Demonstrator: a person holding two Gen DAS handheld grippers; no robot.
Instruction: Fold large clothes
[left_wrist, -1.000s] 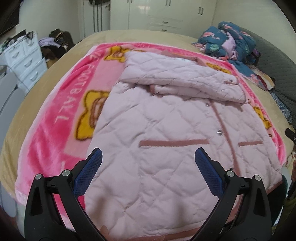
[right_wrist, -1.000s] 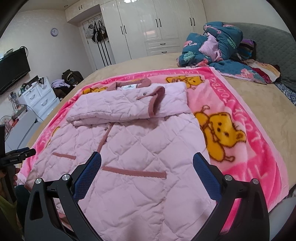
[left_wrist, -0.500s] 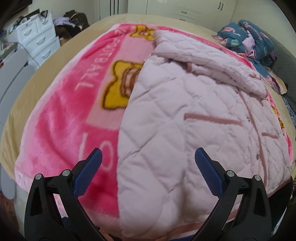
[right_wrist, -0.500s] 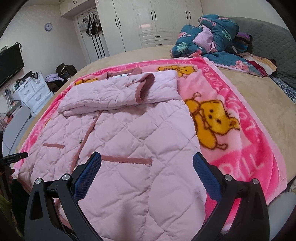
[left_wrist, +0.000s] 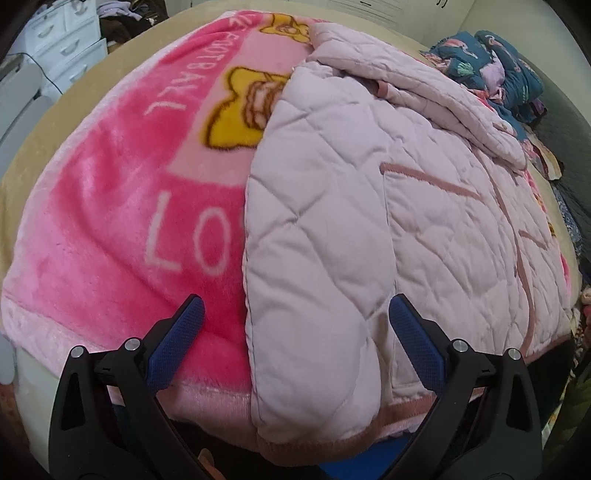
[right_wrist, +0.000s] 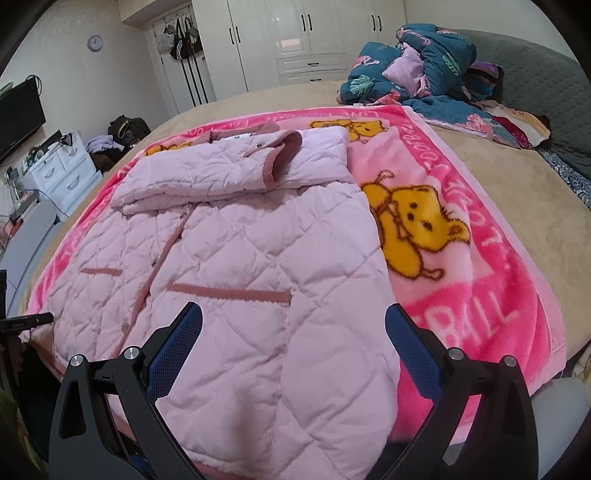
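White drawer unit (right_wrist: 61, 173) and a dark screen (right_wrist: 18, 118) on the wall at far left of the right wrist view; tan bed (right_wrist: 517, 229) fills the room's middle. Pink bear-print blanket (left_wrist: 122, 206) spread across the bed, its near edge hanging over the side. Quilted pink jacket (right_wrist: 240, 266) lies front-up and flat on the blanket, hem toward the cameras, both sleeves folded across the chest, dusty-rose trim on cuff, placket and pocket slits. Left gripper (left_wrist: 295, 332) low at the bed's near edge, jaws spread wide and holding nothing; its left finger over bare blanket, its right finger over the jacket, so the jacket's left side seam and hem corner sit between the two. Whether the fingers touch the cloth cannot be told. Right gripper (right_wrist: 293, 332) likewise wide open and empty, above the jacket's lower right part near the hem; left finger over quilting below the pocket slit, right finger near the jacket's right edge where the blanket shows. Far right: heap of teal floral bedding (right_wrist: 417, 70) at the bed's far corner, against a grey padded headboard (right_wrist: 535, 81).
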